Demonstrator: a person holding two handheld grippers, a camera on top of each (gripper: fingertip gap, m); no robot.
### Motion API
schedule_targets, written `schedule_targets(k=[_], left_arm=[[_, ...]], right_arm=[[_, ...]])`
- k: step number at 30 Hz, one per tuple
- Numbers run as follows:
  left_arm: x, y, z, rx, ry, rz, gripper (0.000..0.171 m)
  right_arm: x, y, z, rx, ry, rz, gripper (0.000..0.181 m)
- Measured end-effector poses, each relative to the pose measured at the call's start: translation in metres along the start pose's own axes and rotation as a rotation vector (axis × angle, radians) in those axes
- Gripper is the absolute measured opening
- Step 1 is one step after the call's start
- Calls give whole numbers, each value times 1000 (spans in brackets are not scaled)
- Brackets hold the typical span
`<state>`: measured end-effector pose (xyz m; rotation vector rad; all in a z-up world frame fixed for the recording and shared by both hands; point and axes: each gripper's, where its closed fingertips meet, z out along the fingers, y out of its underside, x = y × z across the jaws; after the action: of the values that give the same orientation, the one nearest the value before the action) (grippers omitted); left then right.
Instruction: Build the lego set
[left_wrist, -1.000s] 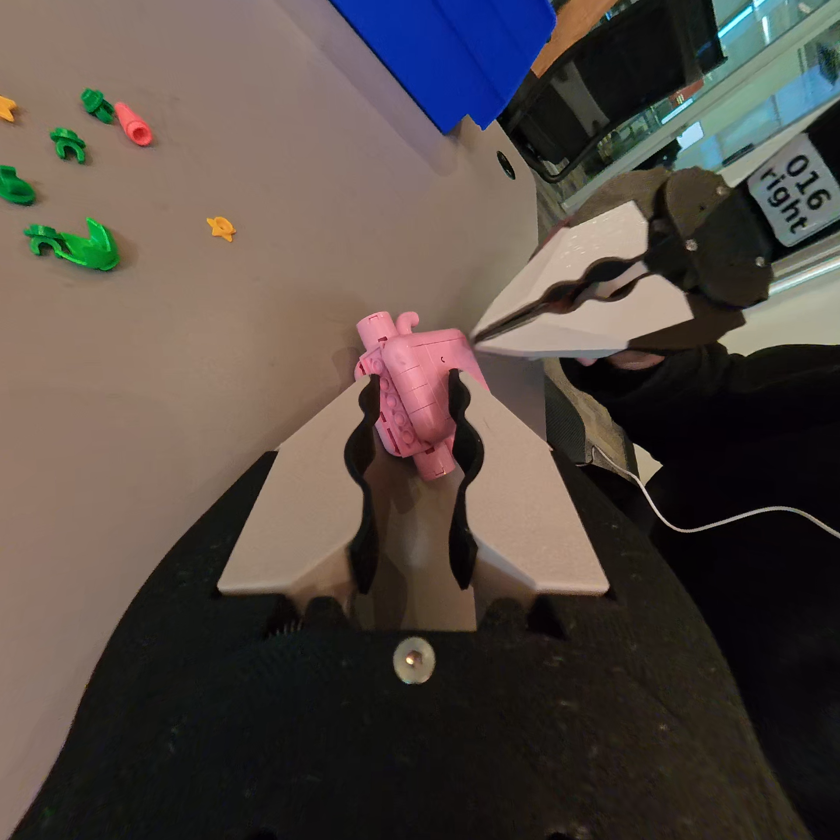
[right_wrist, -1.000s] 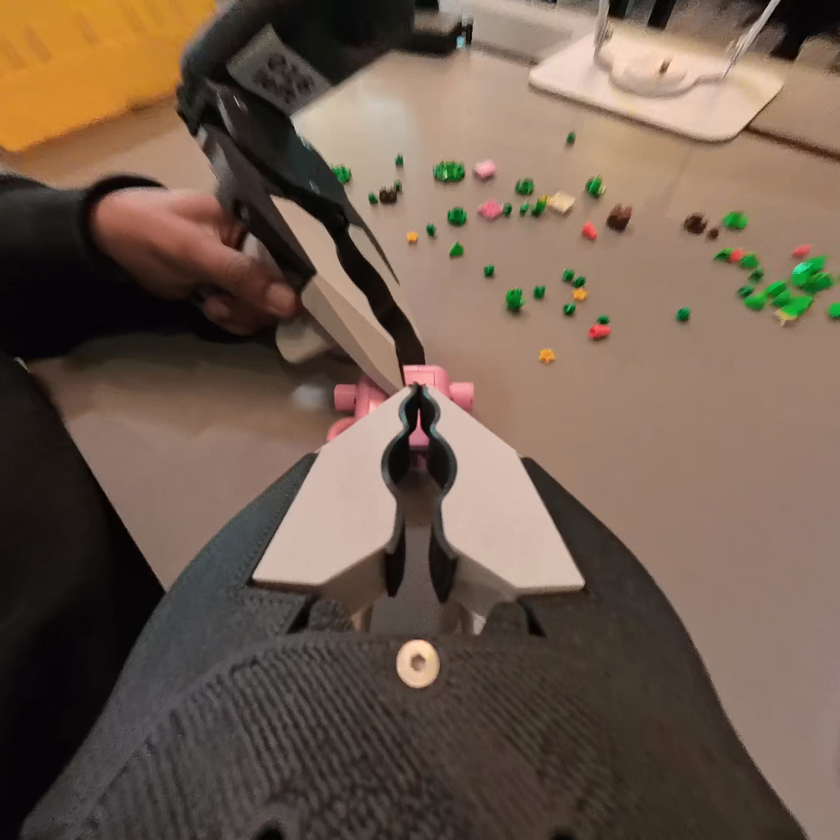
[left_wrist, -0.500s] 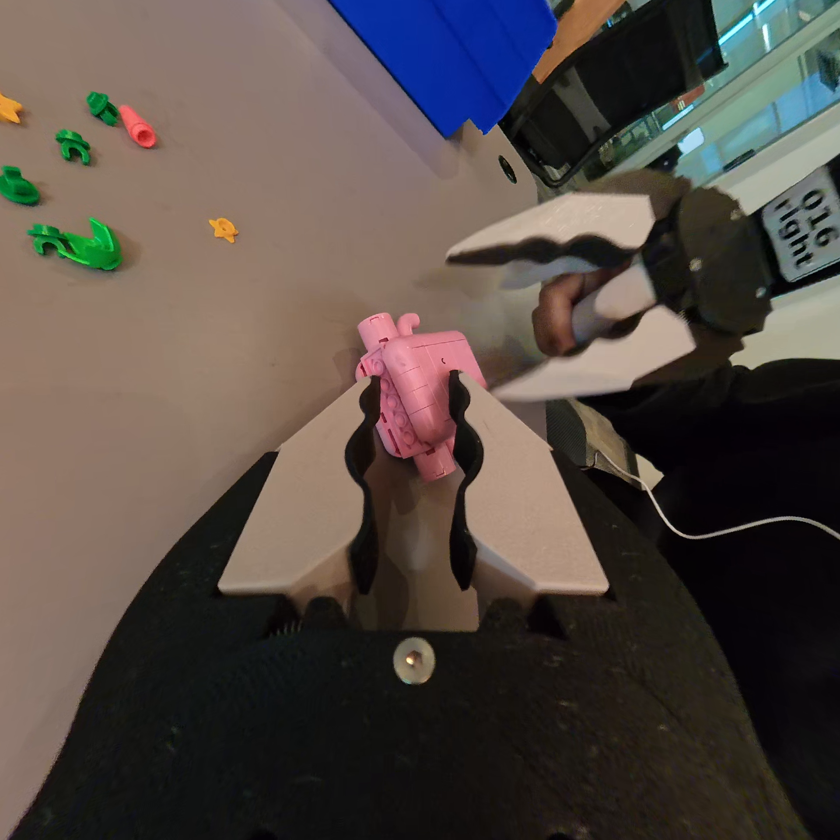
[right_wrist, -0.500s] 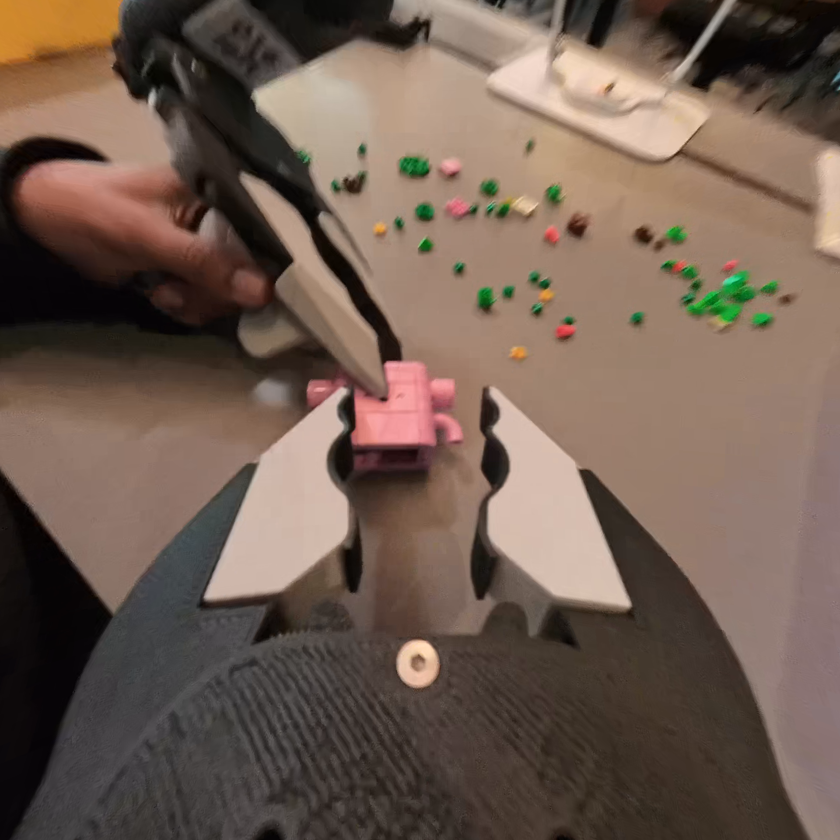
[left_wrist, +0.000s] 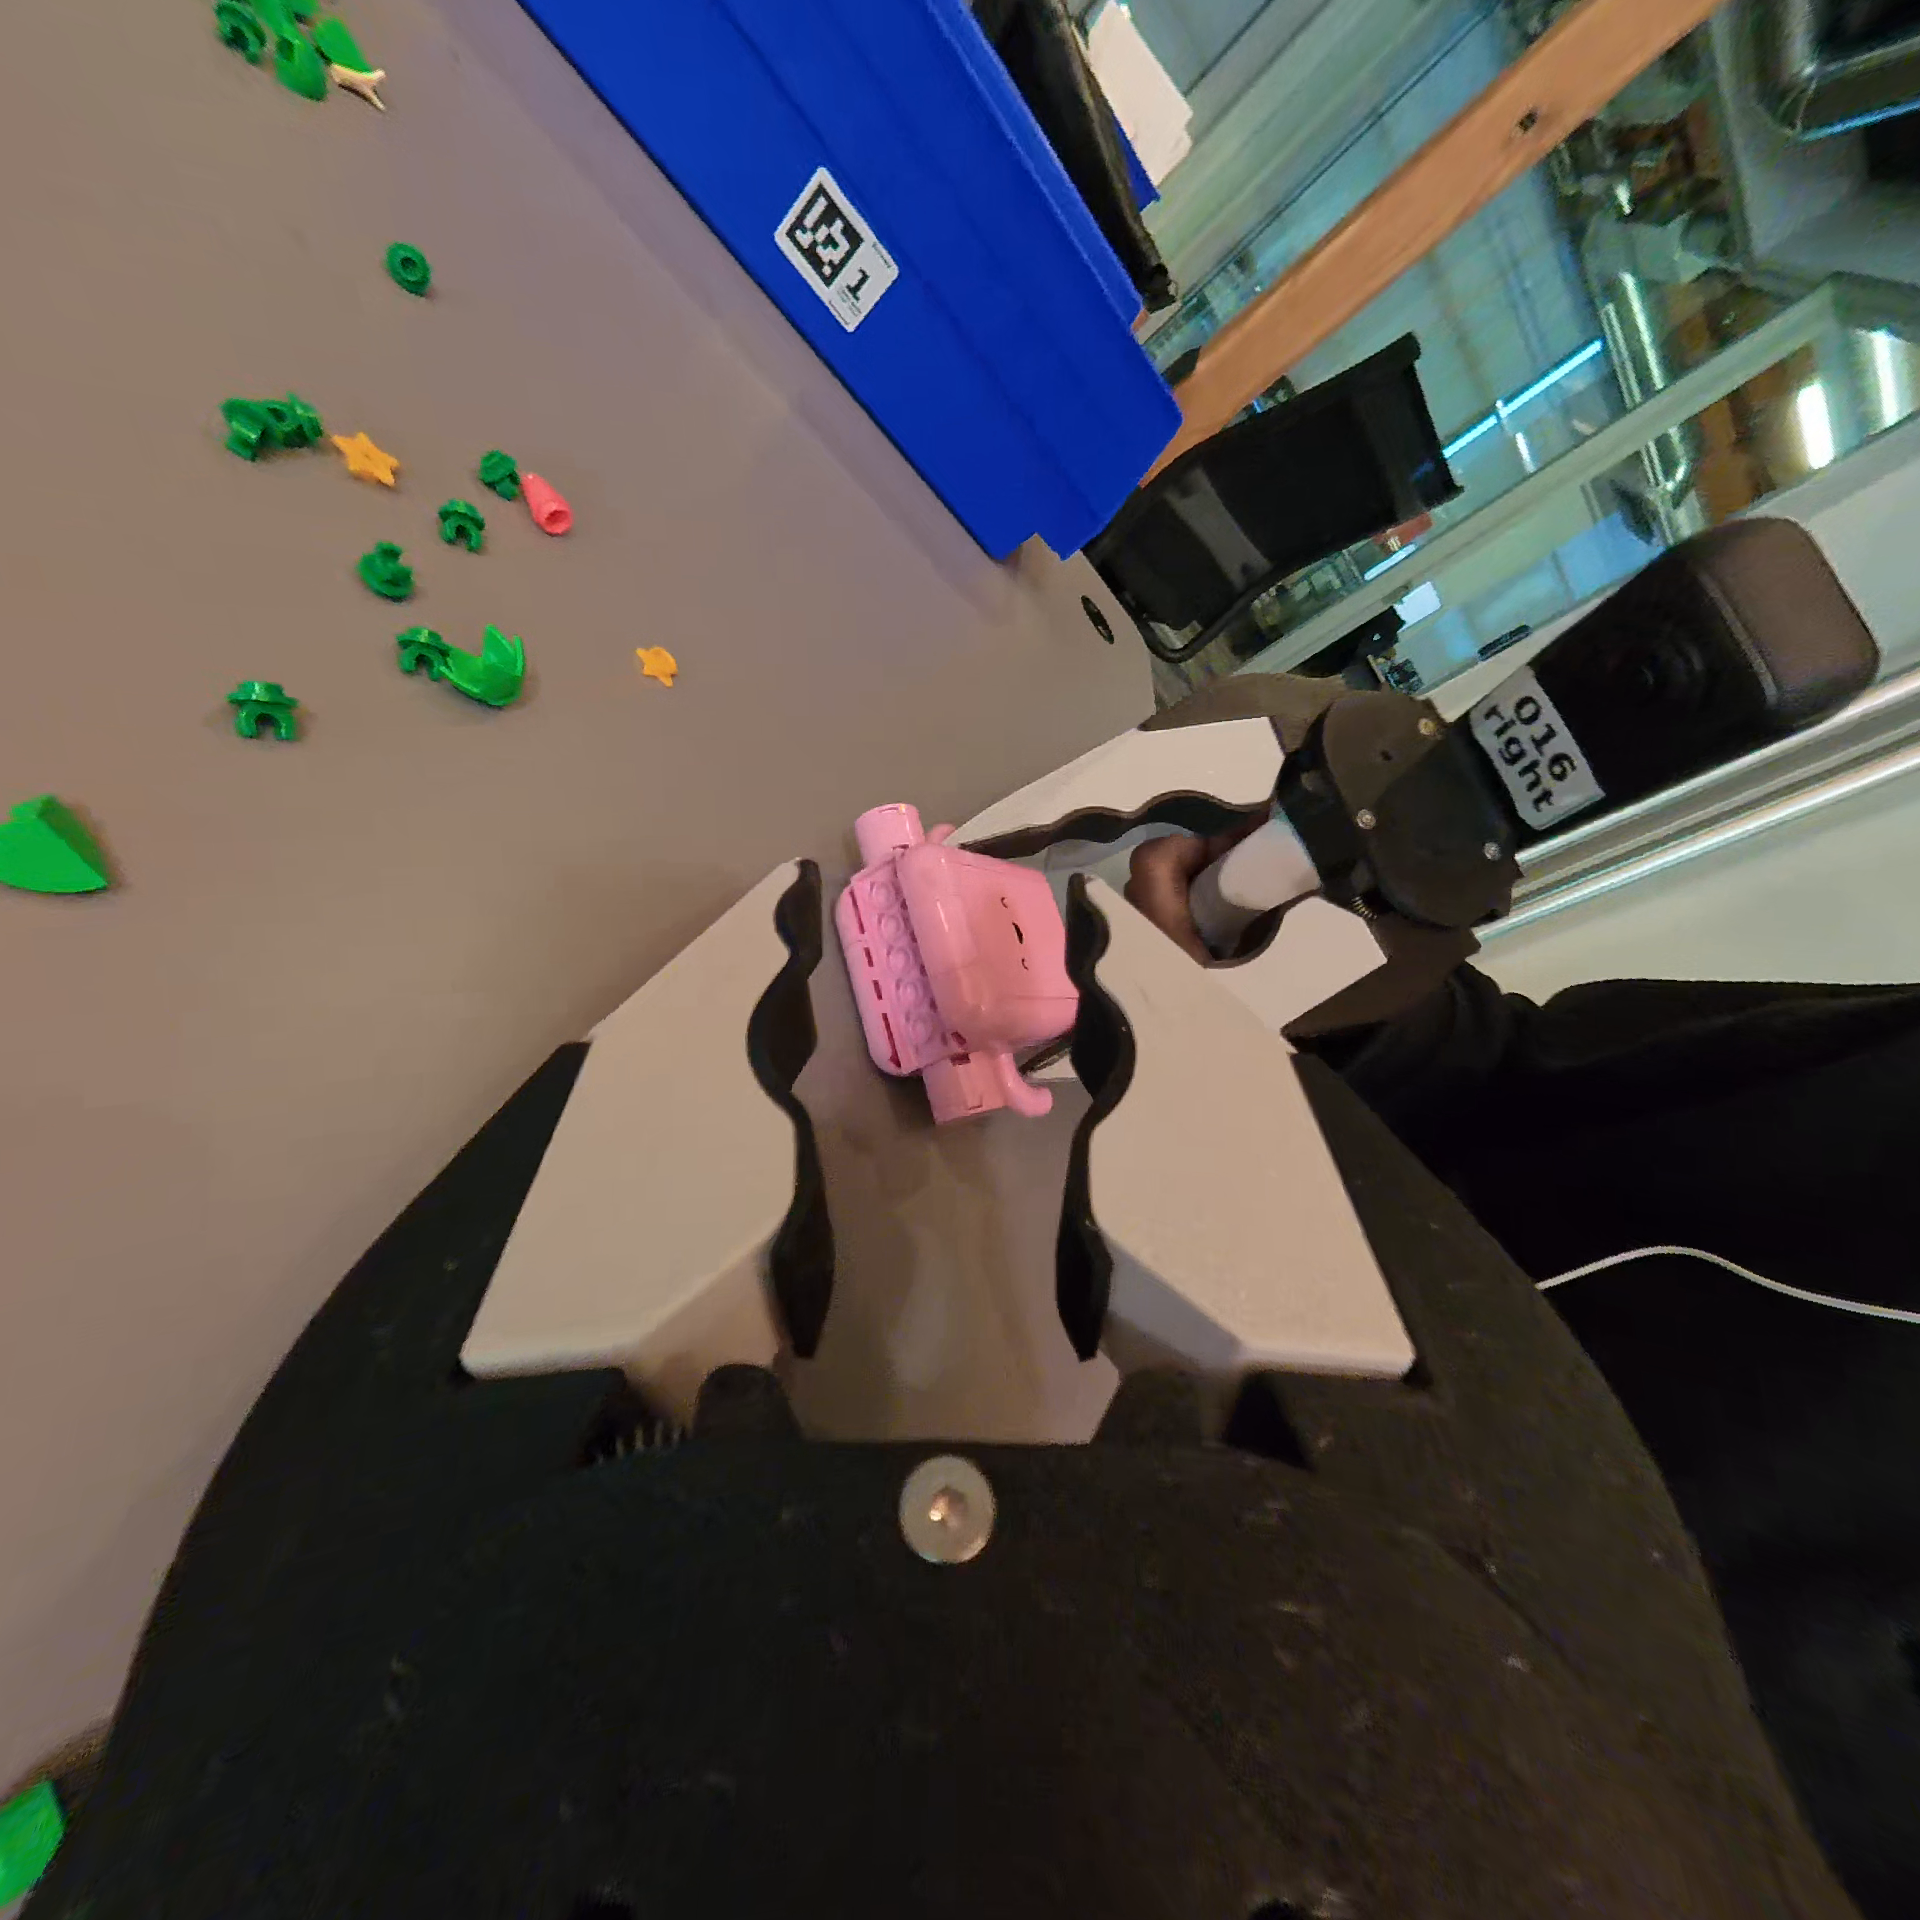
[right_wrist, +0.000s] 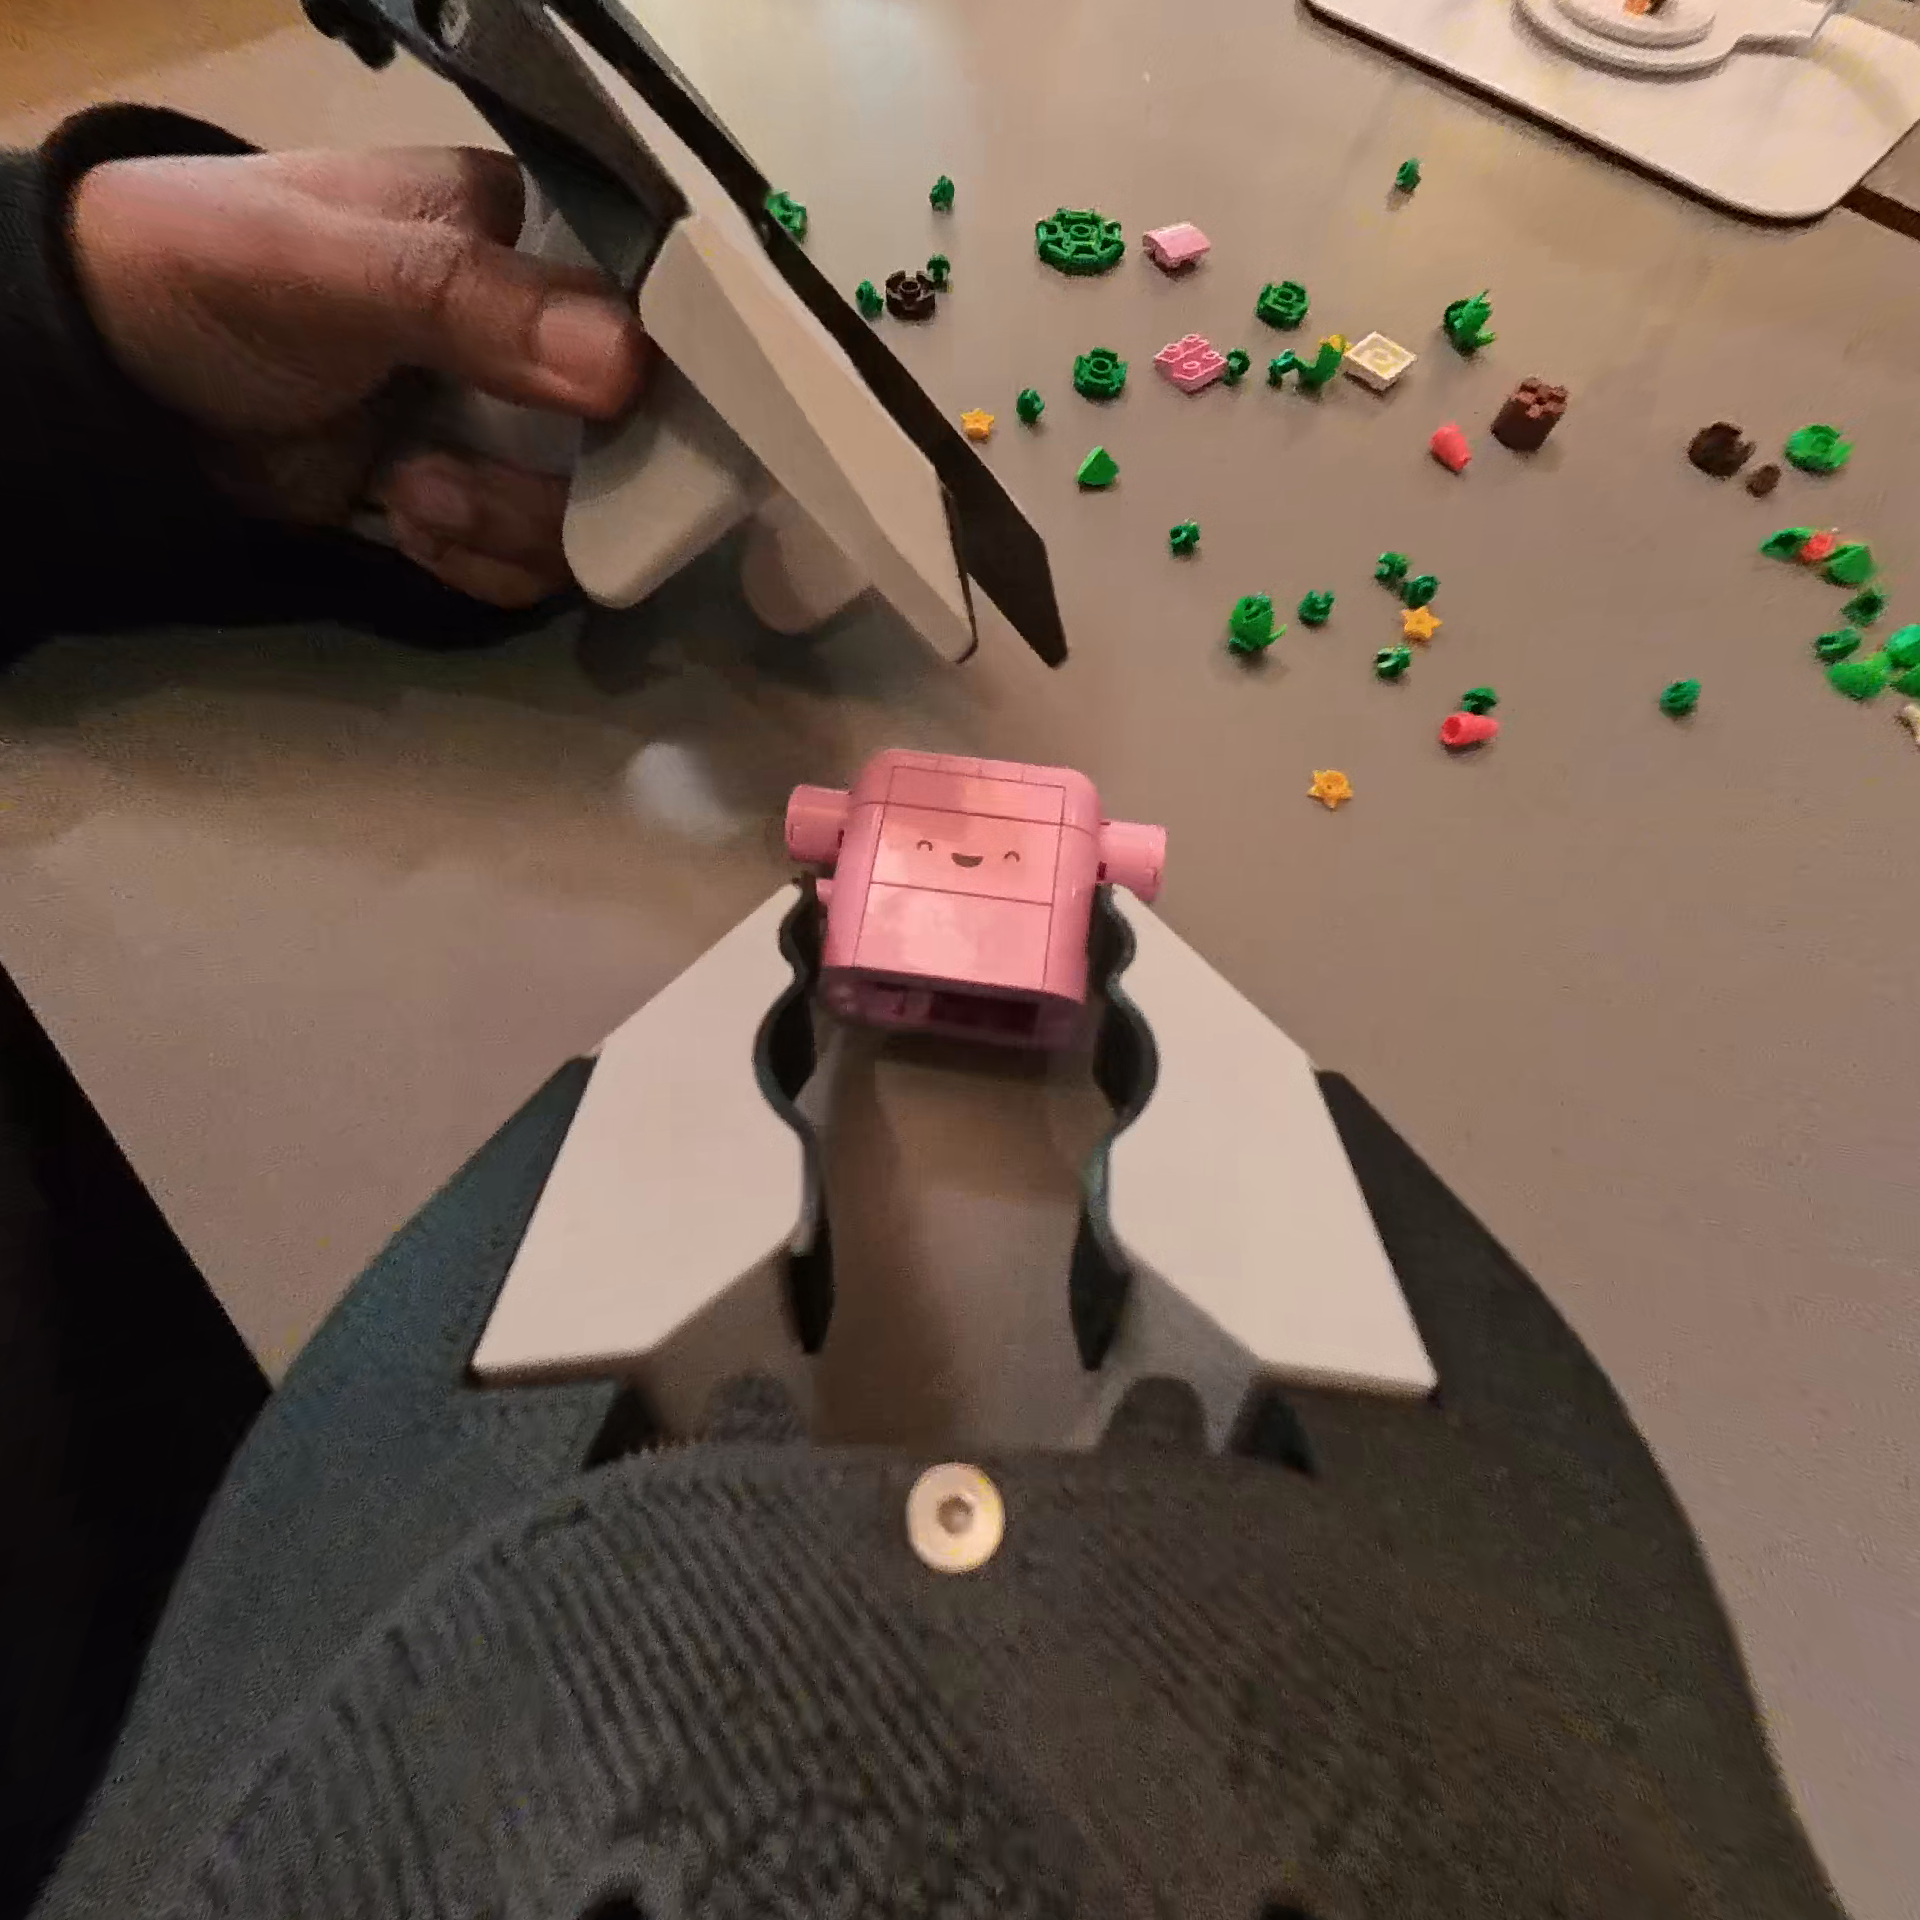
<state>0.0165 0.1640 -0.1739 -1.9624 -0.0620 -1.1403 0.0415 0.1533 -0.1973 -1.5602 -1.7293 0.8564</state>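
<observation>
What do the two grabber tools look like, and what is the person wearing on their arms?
Both grippers match: the left gripper and right gripper each have two pale grey wedge-shaped fingers with wavy black inner pads, on a black textured body with a silver screw in the middle. The right one carries a white label and a black camera. A thin white cable trails near it. The sleeves are black.

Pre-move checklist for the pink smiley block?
1. Right gripper pads on both sides of the pink smiley block: ok.
2. Left gripper open and clear of the block: ok.
3. Block's face towards the right wrist camera: ok.
4. Block lifted off the table: cannot tell.
5. Loose pink brick unobstructed among the green pieces: ok.
</observation>
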Motion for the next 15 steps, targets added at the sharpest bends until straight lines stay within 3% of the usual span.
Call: schedule_targets(k=[5,6,7,8,9,11,15], left_arm=[[6,5,2,-37,84,-71,68],[11,6,2,-45,133,-99,73],[19,7,2,-49,199,-130,76],[26,6,2,-50,254,-157,75],[28,7,2,-56,275,-173,73],[22,12,4,-86,220,-146,66],[20,18,7,-115,168,-84,65]], right_arm=[[-3,-11,-6,61,74,-186,50],[-5,-19,-11,105,102,-264,42],[-6,-30,-20,170,157,-352,14],[-7,-43,-30,246,224,-442,0],[-8,-51,-37,289,275,-515,0],[-1,-48,-35,243,322,-553,0],[7,-36,-36,240,245,-337,25]])
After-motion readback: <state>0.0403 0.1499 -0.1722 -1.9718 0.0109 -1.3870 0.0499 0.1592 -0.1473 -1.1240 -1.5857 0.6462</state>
